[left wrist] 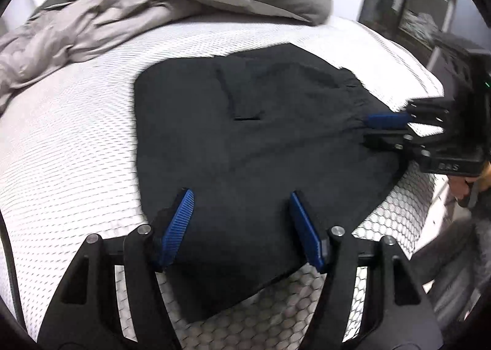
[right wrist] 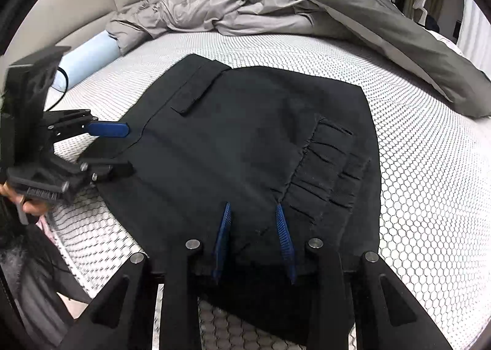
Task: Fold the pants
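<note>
Black pants [left wrist: 260, 135] lie folded and flat on the white honeycomb-patterned mattress [left wrist: 76, 150]. In the right wrist view the pants [right wrist: 245, 135] show a pocket flap at the far left and the gathered waistband [right wrist: 331, 172] at the right. My left gripper [left wrist: 241, 193] stands open, its blue pads wide apart over the near edge of the cloth. From the right wrist view, the left gripper [right wrist: 129, 149] straddles the left edge of the pants. My right gripper [right wrist: 253, 205] is open with a narrow gap, and flat cloth lies under it, unpinched. The right gripper [left wrist: 366, 130] rests at the waistband end.
A crumpled light grey duvet [right wrist: 214, 12] and a dark grey pillow [right wrist: 399, 43] lie along the far side of the bed. A pale blue bolster [right wrist: 86, 58] sits by the beige headboard [right wrist: 92, 3]. Dark shelving [left wrist: 429, 6] stands beyond the bed. A hand [right wrist: 33, 205] holds the left gripper.
</note>
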The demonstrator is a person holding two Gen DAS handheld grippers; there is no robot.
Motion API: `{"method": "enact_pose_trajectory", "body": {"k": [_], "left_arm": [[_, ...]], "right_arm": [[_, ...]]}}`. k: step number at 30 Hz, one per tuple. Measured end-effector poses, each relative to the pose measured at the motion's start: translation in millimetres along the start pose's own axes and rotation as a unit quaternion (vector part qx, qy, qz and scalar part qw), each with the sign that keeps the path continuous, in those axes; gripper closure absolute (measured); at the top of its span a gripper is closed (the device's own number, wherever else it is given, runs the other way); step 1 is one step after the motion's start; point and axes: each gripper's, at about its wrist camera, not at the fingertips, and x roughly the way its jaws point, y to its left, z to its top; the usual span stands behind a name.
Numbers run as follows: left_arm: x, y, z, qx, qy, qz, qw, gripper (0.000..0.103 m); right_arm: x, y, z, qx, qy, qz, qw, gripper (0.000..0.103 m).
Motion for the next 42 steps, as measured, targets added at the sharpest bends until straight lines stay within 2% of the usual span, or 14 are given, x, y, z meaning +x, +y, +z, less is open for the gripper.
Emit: {"method": "enact_pose_trajectory", "body": {"k": [5, 8, 10, 15, 17, 23, 26, 29, 30, 32, 34, 37, 39, 42], "left_arm": [[-19.6, 1.6, 8.6, -0.006, -0.043, -0.022, 0.9988, 0.04], [-2.0, -7.6, 14.5, 0.003, -0.023, -0.018, 0.9996, 0.04], [15.2, -13.5, 17.1, -0.001, 0.004, -0.016, 0.9999, 0.04], [26.8, -16.3, 11.2, 0.023, 0.011, -0.009, 0.9996, 0.04], [25.8, -11.9, 8.0, 0.023, 0.01, -0.009, 0.9996, 0.04], [11.8, 3.8, 0.2, 0.004, 0.009, 0.004, 0.9999, 0.04], [-3.6, 3.5, 2.9, -0.003, -0.006, 0.007, 0.9999, 0.053], [-9.9, -2.8, 13.5, 0.003, -0.03, -0.006, 0.9995, 0.054], [-4.6, -4.2, 18.4, 0.006, -0.028, -0.005, 0.9996, 0.056], [15.4, -1.2, 26.8, 0.002, 0.002, -0.001, 1.0, 0.073], [26.5, 8.3, 28.9, -0.01, 0.005, -0.016, 0.9998, 0.076], [20.1, 24.4, 25.9, -0.029, 0.004, -0.034, 0.999, 0.081], [16.2, 31.8, 22.6, -0.032, 0.004, -0.027, 0.9991, 0.081], [6.8, 39.0, 15.0, -0.039, 0.006, -0.027, 0.9988, 0.081]], "right_arm": [[-19.1, 6.4, 7.4, 0.025, -0.046, 0.019, 0.998, 0.067], [-12.5, 21.9, 20.6, 0.035, -0.054, 0.032, 0.997, 0.064], [3.9, 31.7, 25.6, 0.028, -0.033, 0.039, 0.998, 0.064], [35.2, 38.9, 24.4, -0.015, 0.009, -0.011, 1.0, 0.063], [25.9, 32.9, 17.6, -0.036, 0.011, -0.064, 0.997, 0.064], [-4.7, 21.2, -0.6, -0.053, -0.006, -0.076, 0.996, 0.063], [-17.2, 26.8, 5.1, -0.047, -0.036, -0.062, 0.996, 0.061], [-19.1, 33.8, 21.5, -0.018, -0.062, -0.02, 0.998, 0.044], [-13.5, 33.5, 27.7, 0.0, -0.06, -0.011, 0.998, 0.039], [3.0, 35.6, 36.1, 0.025, -0.039, 0.004, 0.999, 0.04], [27.9, 39.1, 37.9, 0.034, 0.004, 0.009, 0.999, 0.04], [40.9, 49.9, 31.2, -0.037, 0.021, -0.033, 0.999, 0.042], [31.0, 41.2, 29.4, -0.047, 0.026, -0.078, 0.996, 0.052], [14.6, 23.4, 21.0, -0.042, 0.019, -0.097, 0.994, 0.054]]}}
